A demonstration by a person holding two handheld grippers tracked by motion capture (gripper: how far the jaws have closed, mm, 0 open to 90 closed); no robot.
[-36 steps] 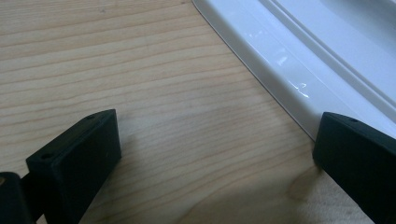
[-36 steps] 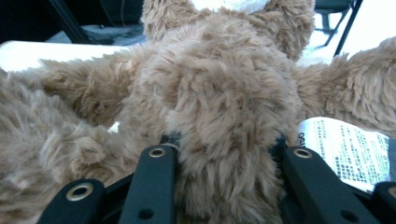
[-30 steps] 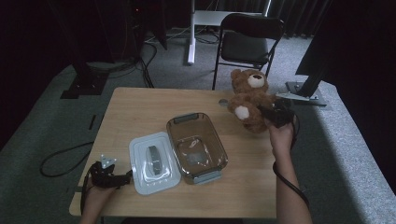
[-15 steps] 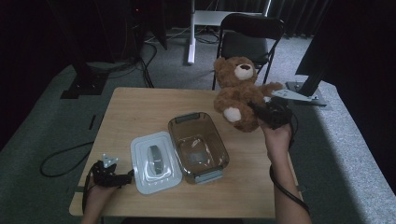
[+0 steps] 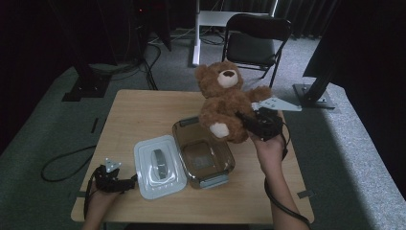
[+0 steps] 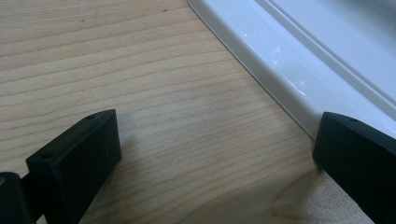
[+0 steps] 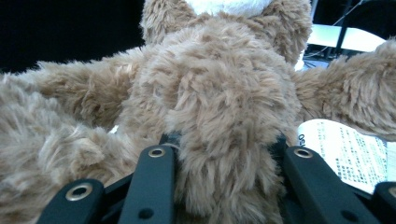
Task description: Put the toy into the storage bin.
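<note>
Here, teddy bear [image 7: 219,102] pinched between right gripper [image 7: 224,154] jaws

text: small black print on white tag [image 7: 343,151] | bear's tag (too fine to read)

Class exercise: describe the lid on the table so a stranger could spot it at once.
On the wooden table, look left of the brown glass container. The lid lies flat beside it. It is the only white piece, with a grey tab in its middle.
</note>
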